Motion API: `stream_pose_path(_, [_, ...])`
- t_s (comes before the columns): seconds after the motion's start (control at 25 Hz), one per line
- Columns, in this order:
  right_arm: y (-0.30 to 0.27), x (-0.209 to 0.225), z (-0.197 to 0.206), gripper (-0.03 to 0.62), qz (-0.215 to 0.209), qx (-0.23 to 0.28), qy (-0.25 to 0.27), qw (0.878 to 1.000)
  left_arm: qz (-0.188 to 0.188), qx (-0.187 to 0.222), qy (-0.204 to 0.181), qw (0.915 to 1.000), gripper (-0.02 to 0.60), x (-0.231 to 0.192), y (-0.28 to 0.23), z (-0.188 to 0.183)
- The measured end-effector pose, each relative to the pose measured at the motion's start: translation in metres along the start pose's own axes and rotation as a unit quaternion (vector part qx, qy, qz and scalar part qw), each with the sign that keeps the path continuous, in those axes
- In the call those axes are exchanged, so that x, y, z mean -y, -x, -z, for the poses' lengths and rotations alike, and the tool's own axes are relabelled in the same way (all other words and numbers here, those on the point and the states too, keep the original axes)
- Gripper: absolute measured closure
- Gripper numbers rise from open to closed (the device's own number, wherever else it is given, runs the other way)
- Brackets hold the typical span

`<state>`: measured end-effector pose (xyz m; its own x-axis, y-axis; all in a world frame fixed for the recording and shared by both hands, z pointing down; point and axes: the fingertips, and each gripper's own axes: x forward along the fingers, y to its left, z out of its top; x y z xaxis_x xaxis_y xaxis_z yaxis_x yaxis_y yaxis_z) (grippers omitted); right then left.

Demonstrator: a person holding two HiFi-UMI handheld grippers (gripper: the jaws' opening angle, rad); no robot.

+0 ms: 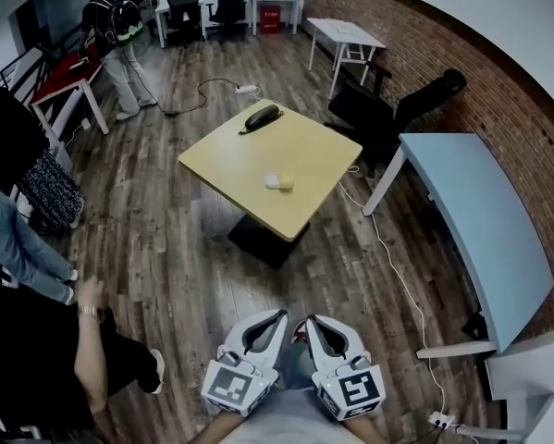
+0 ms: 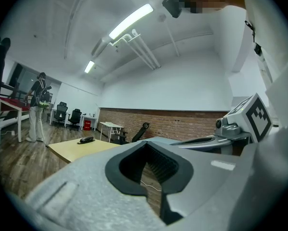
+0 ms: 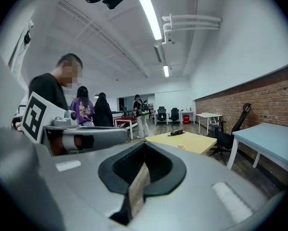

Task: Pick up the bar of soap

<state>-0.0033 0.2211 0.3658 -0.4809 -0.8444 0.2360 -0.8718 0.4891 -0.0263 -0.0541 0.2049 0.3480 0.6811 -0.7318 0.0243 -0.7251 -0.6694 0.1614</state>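
Plainly clenched on nothing, left gripper (image 1: 278, 318) and right gripper (image 1: 311, 323) alike, jaws pressed together. Held side by side, well short of the yellow table (image 1: 223, 160). Out beyond, toward the table's near edge: the bar of soap (image 1: 278, 182), pale, small, lying flat by itself. Farther back on the top, a black object (image 1: 262, 117).

Left to do, by the look of it: approach, open, close. Likely trouble — arriving with jaws shut and nudging the soap off that close edge; squeezing a slick bar too hard and squirting it out; snagging the white cable (image 1: 387, 248) trailing over the floor beside the table.
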Motion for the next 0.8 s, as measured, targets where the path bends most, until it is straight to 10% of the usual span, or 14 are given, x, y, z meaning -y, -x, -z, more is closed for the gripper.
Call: stream_pose_path(0.8, [-0.115,0.129,-0.016,0.591,-0.016,-0.007,-0.018,1.000,-0.016,-0.037,0.009,0.9991,0.577,-0.070,-0.155,0.005])
